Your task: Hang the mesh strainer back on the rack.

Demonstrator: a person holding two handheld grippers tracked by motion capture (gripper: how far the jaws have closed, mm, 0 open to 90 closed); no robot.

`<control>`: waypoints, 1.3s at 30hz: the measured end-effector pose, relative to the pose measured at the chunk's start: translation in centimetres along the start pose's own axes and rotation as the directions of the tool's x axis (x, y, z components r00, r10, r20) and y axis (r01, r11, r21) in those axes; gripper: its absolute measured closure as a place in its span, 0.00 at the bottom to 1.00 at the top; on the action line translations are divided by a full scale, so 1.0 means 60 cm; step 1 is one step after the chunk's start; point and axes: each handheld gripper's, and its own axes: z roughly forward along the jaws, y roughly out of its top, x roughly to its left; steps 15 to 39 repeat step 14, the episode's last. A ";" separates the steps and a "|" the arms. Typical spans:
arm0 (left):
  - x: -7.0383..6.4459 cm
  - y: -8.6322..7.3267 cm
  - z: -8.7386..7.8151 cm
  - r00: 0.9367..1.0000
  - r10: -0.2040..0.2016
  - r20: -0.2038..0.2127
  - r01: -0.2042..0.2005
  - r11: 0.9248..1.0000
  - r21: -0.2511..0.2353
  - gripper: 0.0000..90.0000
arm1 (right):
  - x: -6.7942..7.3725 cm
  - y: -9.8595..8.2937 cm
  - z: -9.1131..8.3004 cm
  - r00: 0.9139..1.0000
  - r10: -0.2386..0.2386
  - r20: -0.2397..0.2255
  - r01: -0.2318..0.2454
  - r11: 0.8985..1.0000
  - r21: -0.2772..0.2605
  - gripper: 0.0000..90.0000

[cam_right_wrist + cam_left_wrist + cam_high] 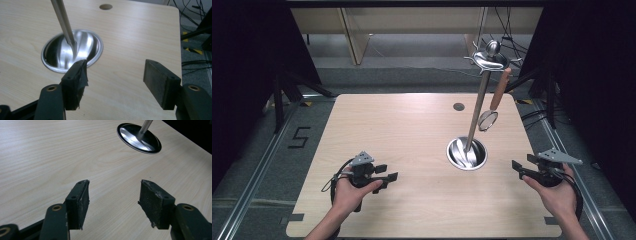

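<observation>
Dark studio, black curtains either side, cables on the floor behind. Light wood table [412, 150] with a small round hole [458, 106] beyond the stand.

Utensil stand [476, 107]: round steel base [467, 153] toward the table's right side, a leaning pole up to a hooked top [489, 59]. A small strainer with a wooden handle [494, 100] hangs from a hook on the stand's right, mesh end down, clear of the base; hung that way it drains and stays within reach.

Left gripper [384, 176]: near the table's front, well left of the stand, jaws wide and empty, aimed toward the base.

Right gripper [518, 167]: just right of the base, jaws wide and empty. Judged: both wait open, the right better placed for the strainer.
</observation>
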 end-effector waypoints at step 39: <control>-0.001 -0.001 0.008 1.000 0.005 0.017 -0.005 1.000 0.007 0.44 | -0.027 -0.034 -0.001 0.995 0.077 0.057 -0.074 0.996 -0.057 0.51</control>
